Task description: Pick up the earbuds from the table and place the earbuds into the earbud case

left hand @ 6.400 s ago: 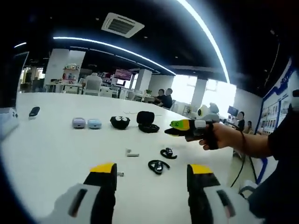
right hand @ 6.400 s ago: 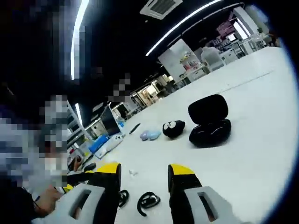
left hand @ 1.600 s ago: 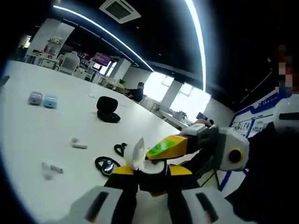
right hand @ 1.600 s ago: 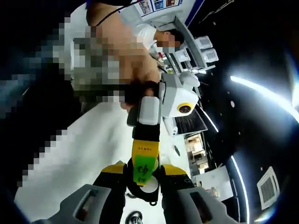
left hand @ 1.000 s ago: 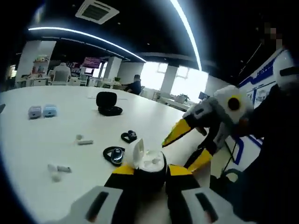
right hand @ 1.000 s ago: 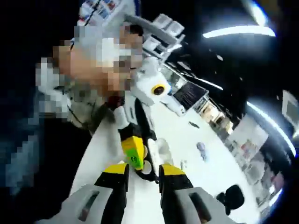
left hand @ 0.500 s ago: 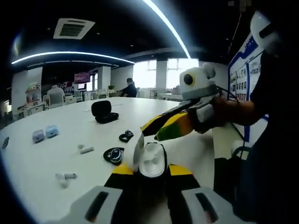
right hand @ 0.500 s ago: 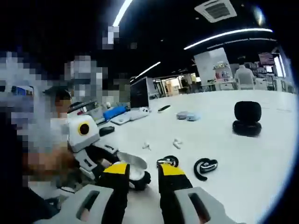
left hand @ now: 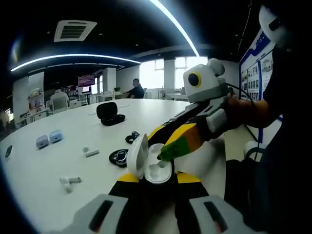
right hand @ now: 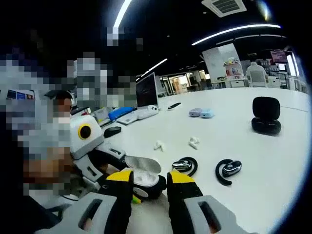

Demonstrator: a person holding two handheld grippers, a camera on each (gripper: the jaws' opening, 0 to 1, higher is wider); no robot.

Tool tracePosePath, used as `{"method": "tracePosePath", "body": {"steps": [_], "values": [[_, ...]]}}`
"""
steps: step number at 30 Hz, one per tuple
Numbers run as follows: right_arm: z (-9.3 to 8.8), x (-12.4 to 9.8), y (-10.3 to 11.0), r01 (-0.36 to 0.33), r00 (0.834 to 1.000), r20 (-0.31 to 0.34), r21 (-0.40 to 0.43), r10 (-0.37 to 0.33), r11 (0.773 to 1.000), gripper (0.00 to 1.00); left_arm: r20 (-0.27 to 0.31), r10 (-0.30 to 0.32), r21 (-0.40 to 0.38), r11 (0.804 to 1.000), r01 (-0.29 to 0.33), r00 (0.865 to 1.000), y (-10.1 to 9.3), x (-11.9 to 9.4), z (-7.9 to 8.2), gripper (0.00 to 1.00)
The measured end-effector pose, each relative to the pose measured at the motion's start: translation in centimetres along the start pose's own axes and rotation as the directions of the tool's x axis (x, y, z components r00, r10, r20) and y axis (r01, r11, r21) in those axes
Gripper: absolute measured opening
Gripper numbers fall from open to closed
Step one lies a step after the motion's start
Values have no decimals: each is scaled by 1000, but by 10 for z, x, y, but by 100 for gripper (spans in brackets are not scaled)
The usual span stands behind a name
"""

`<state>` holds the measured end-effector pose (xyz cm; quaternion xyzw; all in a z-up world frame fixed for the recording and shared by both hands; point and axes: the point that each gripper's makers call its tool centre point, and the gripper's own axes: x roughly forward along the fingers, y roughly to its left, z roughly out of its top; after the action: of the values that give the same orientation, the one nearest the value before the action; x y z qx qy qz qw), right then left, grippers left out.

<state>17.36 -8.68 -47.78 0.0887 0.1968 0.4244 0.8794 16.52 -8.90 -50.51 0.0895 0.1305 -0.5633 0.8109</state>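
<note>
White earbud case (left hand: 152,165), lid open, pinched between the fingers of the left gripper (left hand: 152,179) above the white desk (left hand: 44,170). Right gripper (left hand: 168,148) at the case's open cavity, its fingers close together; whether they pinch an earbud cannot be told. On the desk: two white earbuds (right hand: 175,144), two black ear-hook earbuds (right hand: 207,168), open black case (right hand: 266,121).

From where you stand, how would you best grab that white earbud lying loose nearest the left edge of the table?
I'd pinch the white earbud across its thin stem, coming straight down from above. It lies flat on the white table with the stem stretched sideways and bare tabletop around it, so the jaws could likely close on either side. The rounded head looks more likely to slip.
</note>
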Motion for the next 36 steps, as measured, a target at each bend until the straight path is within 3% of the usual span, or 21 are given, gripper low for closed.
{"method": "tracePosePath", "body": {"steps": [11,19,23,30,36], "values": [[4,-13,-9,0,1000,-4,9,1,1000,27,0,1,-17,1000,-1,1000,0,1,-3,24],[34,-24,-35,62,998,13,-99,-61,993,23,9,0,-25,1000,0,1000,1,2,-2,24],[40,-21,-50,90,995,-34,-176,-98,980,21,16,-2,-31,1000,2,1000,1,2,-2,24],[44,4,-75,117,981,-117,-280,-154,953,21,26,-4,-43,999,6,1000,2,3,-1,24],[37,42,-89,103,965,-190,-350,-178,931,21,30,-5,-44,999,6,1000,2,3,-1,24]]}}
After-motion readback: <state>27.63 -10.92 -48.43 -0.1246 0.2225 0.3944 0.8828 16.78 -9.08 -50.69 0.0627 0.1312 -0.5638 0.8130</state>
